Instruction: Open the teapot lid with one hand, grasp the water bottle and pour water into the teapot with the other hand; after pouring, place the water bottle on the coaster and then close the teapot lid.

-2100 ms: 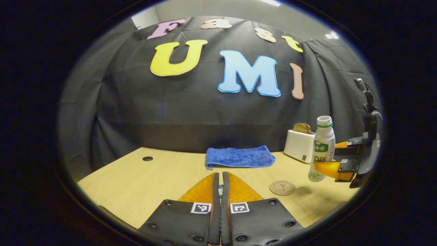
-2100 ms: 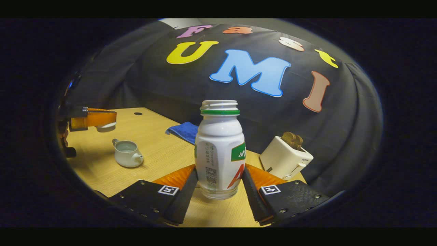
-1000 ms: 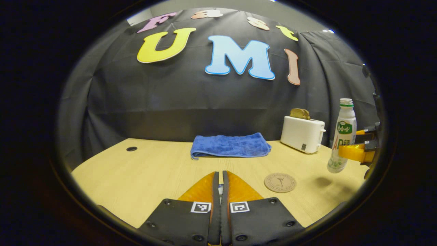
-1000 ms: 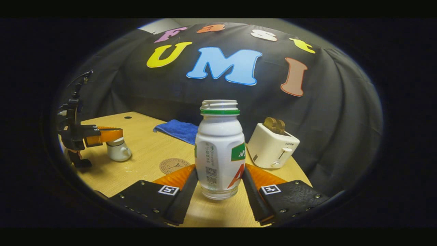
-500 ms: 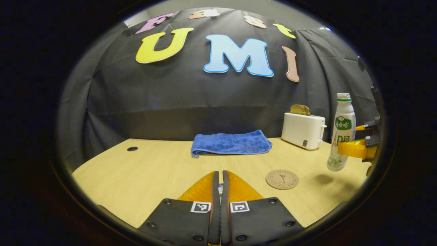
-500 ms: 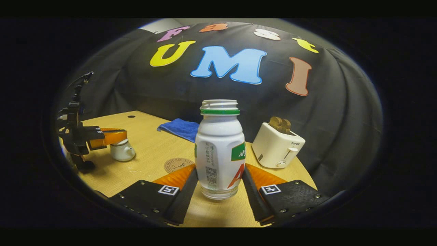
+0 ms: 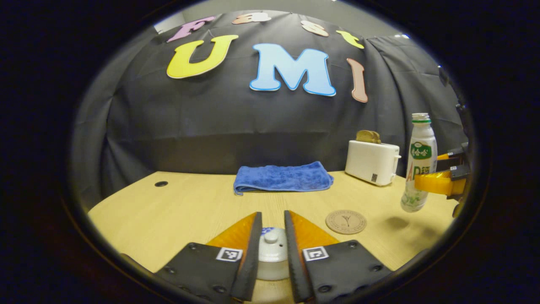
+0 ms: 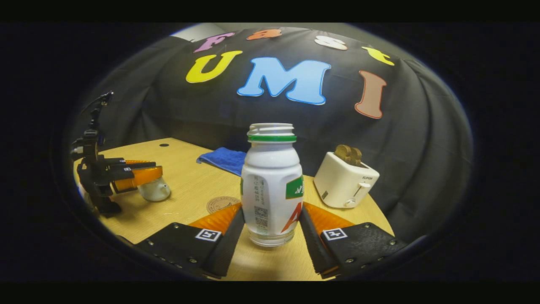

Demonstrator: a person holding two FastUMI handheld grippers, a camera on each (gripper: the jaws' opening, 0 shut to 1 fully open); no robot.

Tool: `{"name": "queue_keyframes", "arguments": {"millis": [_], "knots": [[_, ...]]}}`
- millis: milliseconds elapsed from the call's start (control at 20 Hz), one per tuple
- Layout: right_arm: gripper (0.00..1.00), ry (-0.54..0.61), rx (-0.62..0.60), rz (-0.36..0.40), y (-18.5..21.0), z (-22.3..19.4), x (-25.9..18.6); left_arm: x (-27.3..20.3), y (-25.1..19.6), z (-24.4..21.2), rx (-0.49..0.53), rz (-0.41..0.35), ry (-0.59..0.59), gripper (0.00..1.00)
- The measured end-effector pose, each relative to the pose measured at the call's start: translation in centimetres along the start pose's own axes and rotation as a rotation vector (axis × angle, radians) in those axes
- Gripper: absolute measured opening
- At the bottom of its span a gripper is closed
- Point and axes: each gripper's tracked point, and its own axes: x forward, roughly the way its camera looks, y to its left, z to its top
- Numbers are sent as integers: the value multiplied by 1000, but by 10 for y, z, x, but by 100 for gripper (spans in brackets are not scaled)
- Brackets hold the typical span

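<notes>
Two grippers: left gripper (image 7: 272, 249) is spread around the lid (image 7: 272, 250) seated on the teapot (image 8: 155, 191) — lid closed. Right gripper (image 8: 271, 226) clamps the water bottle (image 8: 272, 185) upright above the desk (image 7: 185, 207), clear of the coaster (image 7: 346, 221) near the front edge — placement pending.

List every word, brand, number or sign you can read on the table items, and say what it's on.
Nothing reads cleanly enough to quote.
water bottle: label print and a code square, partly behind a finger, the rest too small.
toaster: small word by the lever and a code square, blurred.
coaster: emblem ringed with lettering, too small.
left hand-held gripper and right hand-held gripper: square coded markers, no words.
</notes>
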Motion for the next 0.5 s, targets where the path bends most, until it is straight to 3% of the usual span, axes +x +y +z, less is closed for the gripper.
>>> {"name": "queue_keyframes", "arguments": {"millis": [50, 150, 500], "knots": [[73, 2, 3, 2, 3, 0, 1, -3, 0, 3, 5, 1, -5, 60], [73, 5, 6, 5, 6, 1, 4, -7, -1, 12, 8, 1, -32, 72], [73, -19, 52, 61, 43, 21, 40, -20, 16, 32, 2, 35, -86, 77]]}}
